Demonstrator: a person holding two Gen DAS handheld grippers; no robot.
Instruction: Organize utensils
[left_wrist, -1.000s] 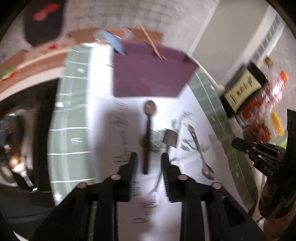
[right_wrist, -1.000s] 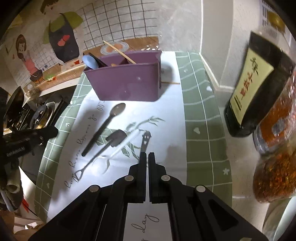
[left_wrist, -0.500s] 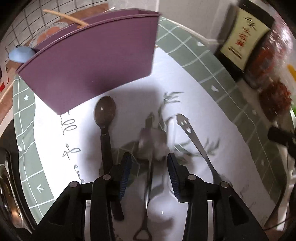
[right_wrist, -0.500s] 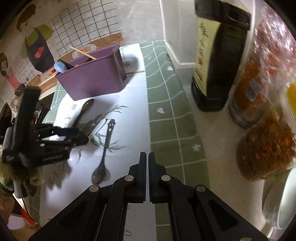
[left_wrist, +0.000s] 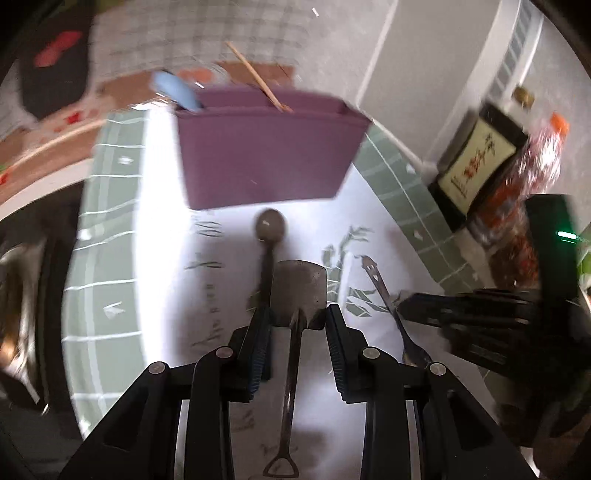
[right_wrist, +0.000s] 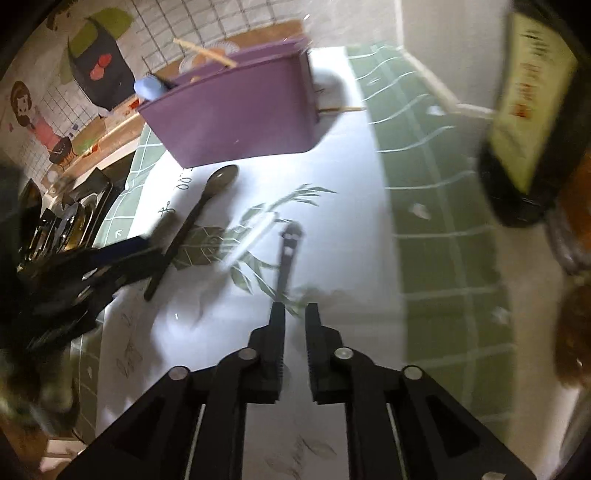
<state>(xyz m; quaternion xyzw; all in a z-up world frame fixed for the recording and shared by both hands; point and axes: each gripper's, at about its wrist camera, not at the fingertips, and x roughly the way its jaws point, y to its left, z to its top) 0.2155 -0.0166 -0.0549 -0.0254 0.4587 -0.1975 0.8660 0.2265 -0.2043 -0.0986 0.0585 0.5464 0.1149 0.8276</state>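
A purple utensil holder (left_wrist: 266, 151) stands at the far end of a white and green mat, with a blue spoon (left_wrist: 177, 92) and a chopstick (left_wrist: 258, 77) in it; it also shows in the right wrist view (right_wrist: 236, 114). My left gripper (left_wrist: 297, 321) is shut on a metal shovel-shaped spoon (left_wrist: 299, 291) and holds it above the mat. A dark spoon (left_wrist: 269, 236) lies just beyond it. A metal spoon (left_wrist: 384, 295) lies to the right. My right gripper (right_wrist: 294, 314) is slightly open and empty above the metal spoon's handle (right_wrist: 288, 247).
A dark soy sauce bottle (right_wrist: 528, 122) and jars of red chili (left_wrist: 517, 192) stand at the right of the mat (right_wrist: 443, 221). A stove (right_wrist: 66, 221) lies at the left. A white plastic spoon (right_wrist: 247, 240) lies on the mat.
My left gripper has closed on the shovel-shaped spoon and lifted it. My right gripper has moved left over the metal spoon and opened a little.
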